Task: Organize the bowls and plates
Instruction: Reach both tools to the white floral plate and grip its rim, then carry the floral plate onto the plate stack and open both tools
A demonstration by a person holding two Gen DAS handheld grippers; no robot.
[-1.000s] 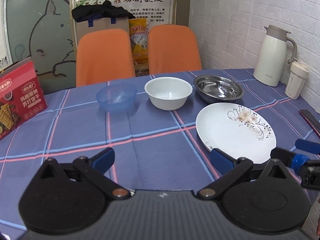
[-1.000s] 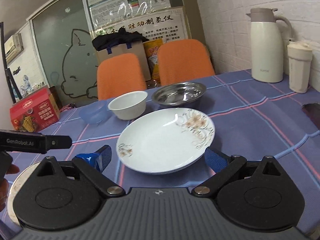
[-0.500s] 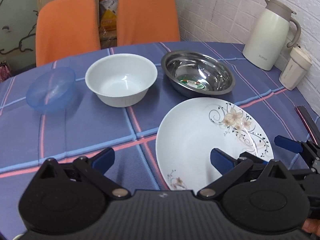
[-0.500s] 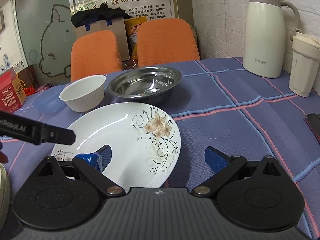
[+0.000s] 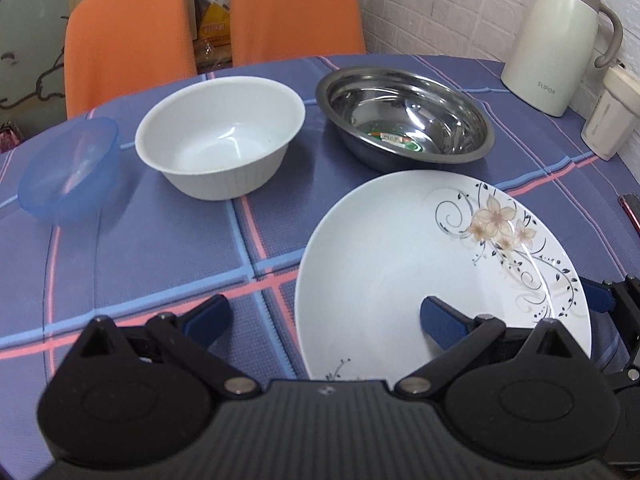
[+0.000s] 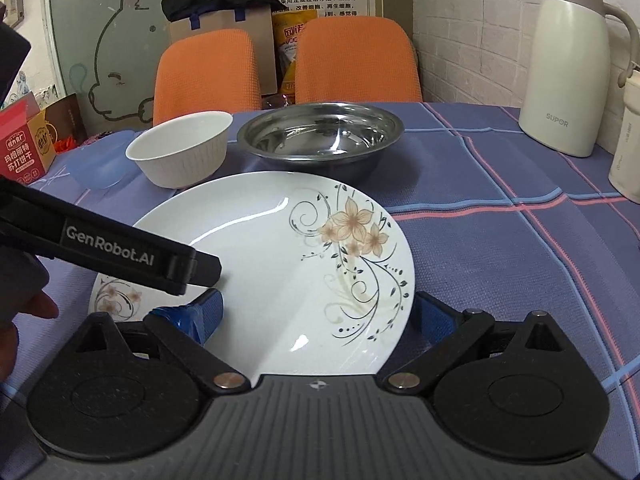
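Nothing looks sorted yet: each dish sits on its own on the worktop [image 5: 132,264], which wears a blue woven cloth crossed with pink and pale-blue stripes, so by my reading all the stacking or grouping is still to do. Toward the left edge stands the blue bowl [image 5: 66,168], translucent plastic, small and rounded. Next to it, apart from it, is the white bowl [image 5: 220,142], glossy inside, finely ribbed outside, deep and round. Further right, toward the far edge, sits the steel bowl [image 5: 404,118], wide, shallow and mirror-bright, with a small label at its bottom. Nearest the front edge lies the plate [image 6: 276,264], a smooth white glazed round with tan flowers and black scrolls, close to the steel bowl; whether they touch I cannot tell. The left gripper [image 5: 320,316] has its jaws spread wide, holding nothing, one blue pad over the plate's left part. The right gripper [image 6: 316,314] is likewise released, its jaws straddling the plate's near rim. A cream jug [image 6: 568,64] stands at the right edge.
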